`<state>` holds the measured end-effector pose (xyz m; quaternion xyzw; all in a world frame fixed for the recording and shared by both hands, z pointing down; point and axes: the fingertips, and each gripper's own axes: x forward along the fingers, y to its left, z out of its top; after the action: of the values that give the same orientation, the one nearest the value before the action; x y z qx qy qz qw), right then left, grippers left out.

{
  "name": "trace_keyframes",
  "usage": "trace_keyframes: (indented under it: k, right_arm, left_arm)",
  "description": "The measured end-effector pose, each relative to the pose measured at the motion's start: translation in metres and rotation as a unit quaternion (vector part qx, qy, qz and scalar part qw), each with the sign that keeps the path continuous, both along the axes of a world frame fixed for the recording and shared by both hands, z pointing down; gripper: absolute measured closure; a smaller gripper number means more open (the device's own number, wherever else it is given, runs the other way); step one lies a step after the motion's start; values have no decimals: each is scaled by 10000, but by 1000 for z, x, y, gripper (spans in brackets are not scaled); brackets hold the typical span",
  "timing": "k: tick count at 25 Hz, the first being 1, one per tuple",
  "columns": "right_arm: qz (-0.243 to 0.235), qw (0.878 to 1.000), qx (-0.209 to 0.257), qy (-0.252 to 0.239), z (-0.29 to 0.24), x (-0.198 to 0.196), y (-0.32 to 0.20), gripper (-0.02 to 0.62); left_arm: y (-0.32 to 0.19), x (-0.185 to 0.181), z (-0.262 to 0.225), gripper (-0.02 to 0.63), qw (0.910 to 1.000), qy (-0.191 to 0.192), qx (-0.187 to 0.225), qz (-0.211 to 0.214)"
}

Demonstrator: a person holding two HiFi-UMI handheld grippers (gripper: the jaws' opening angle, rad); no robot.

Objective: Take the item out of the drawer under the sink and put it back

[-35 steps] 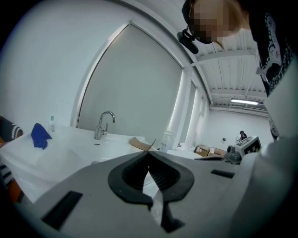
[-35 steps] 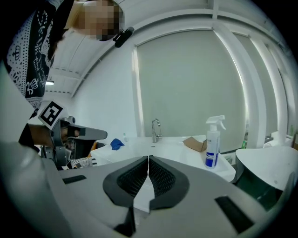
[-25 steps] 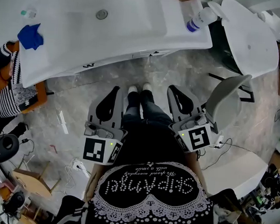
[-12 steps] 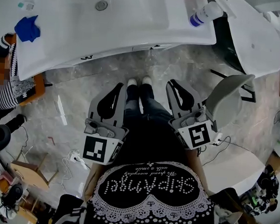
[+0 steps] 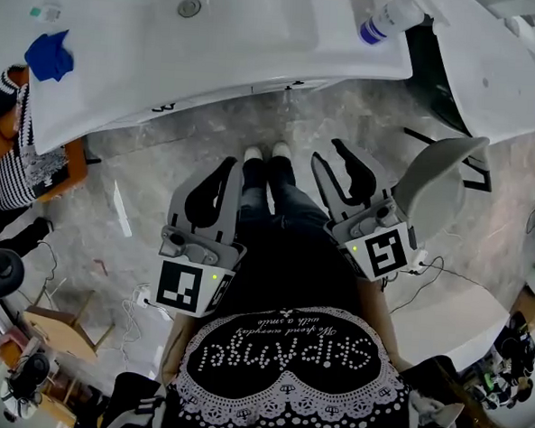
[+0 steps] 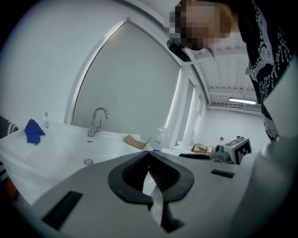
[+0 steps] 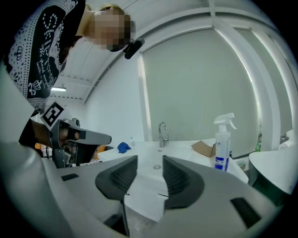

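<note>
The white sink (image 5: 259,50) with its cabinet stands ahead of me. Its drawer front (image 5: 289,86) shows only as a thin strip under the basin edge and looks closed; the item inside is hidden. My left gripper (image 5: 227,164) hangs above the floor in front of the cabinet, shut with nothing between its jaws (image 6: 149,152). My right gripper (image 5: 328,151) is level beside it; its jaws have just been opening and now stand apart with nothing between them (image 7: 150,160). Both point at the sink and touch nothing.
On the sink lie a blue cloth (image 5: 49,57) at the left, a spray bottle (image 5: 388,21) at the right and a cardboard piece (image 7: 203,148); the tap (image 7: 162,134) stands behind. A white toilet (image 5: 483,82) with raised grey lid (image 5: 432,187) is right. A person in stripes (image 5: 12,179) sits left.
The right gripper's jaws have parted from shut to open. The left gripper stays shut and both grippers keep their places.
</note>
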<state>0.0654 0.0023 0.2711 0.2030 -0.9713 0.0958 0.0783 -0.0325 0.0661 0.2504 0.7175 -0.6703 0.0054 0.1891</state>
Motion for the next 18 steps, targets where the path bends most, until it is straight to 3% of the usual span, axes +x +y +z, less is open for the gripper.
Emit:
trace_keyframes:
  k: [1, 3, 12, 18]
  right_arm:
    - [44, 10000, 60, 3, -1, 1, -3, 415]
    - [172, 9995, 254, -55, -7, 4, -8, 376]
    - [-105, 9987, 445, 239, 2, 4, -11, 374]
    - [-124, 9970, 548, 527, 22, 1, -19, 376]
  left_arm:
    - [0, 1, 0, 601, 10000, -5, 5, 5]
    - [-1, 2, 0, 601, 10000, -4, -1, 14]
    - [-4, 9, -6, 600, 9997, 63, 196, 121]
    - [-8, 19, 0, 600, 9991, 108, 24, 405]
